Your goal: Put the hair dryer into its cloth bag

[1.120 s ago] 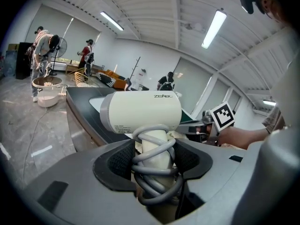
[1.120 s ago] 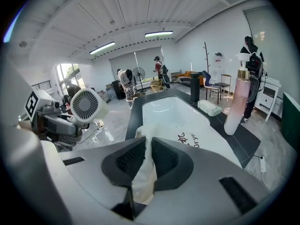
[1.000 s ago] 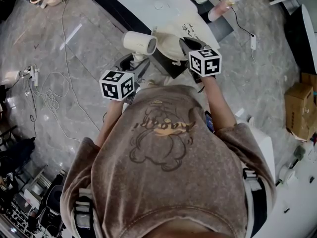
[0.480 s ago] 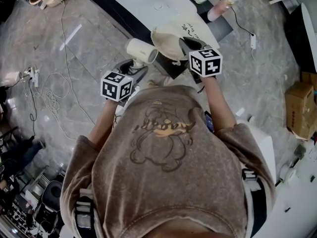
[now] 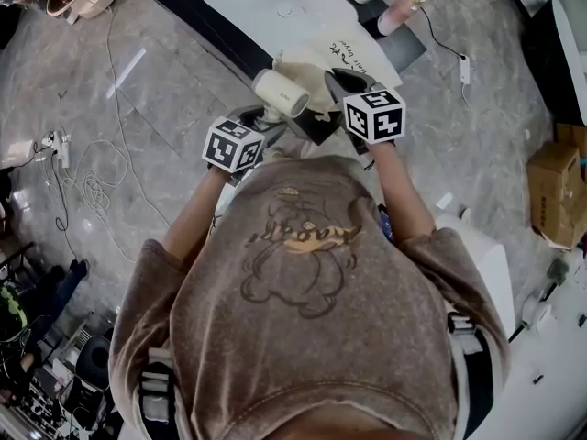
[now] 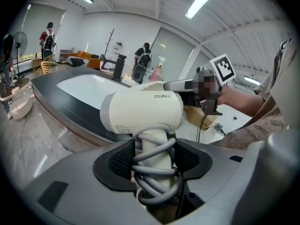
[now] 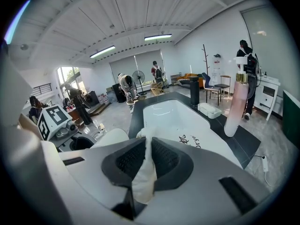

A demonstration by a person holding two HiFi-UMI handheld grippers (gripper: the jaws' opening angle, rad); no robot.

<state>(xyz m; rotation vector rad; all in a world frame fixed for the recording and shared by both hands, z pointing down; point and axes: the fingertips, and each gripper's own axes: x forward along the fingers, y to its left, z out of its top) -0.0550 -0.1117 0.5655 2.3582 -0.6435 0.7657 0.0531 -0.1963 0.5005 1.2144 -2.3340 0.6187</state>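
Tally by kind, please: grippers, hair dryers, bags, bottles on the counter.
grippers: 2 (left gripper, right gripper)
hair dryer: 1
cloth bag: 1
pink bottle: 1
total: 5

Brown short-sleeved T-shirt (image 5: 303, 337); on it a line-drawn cartoon bear (image 5: 293, 264) with orange lettering. Grey shells, black textured pads on left gripper (image 6: 152, 161) and right gripper (image 7: 146, 161). Past the shirt's top edge, white cubes with black square markers: left cube (image 5: 234, 145), right cube (image 5: 374, 115).
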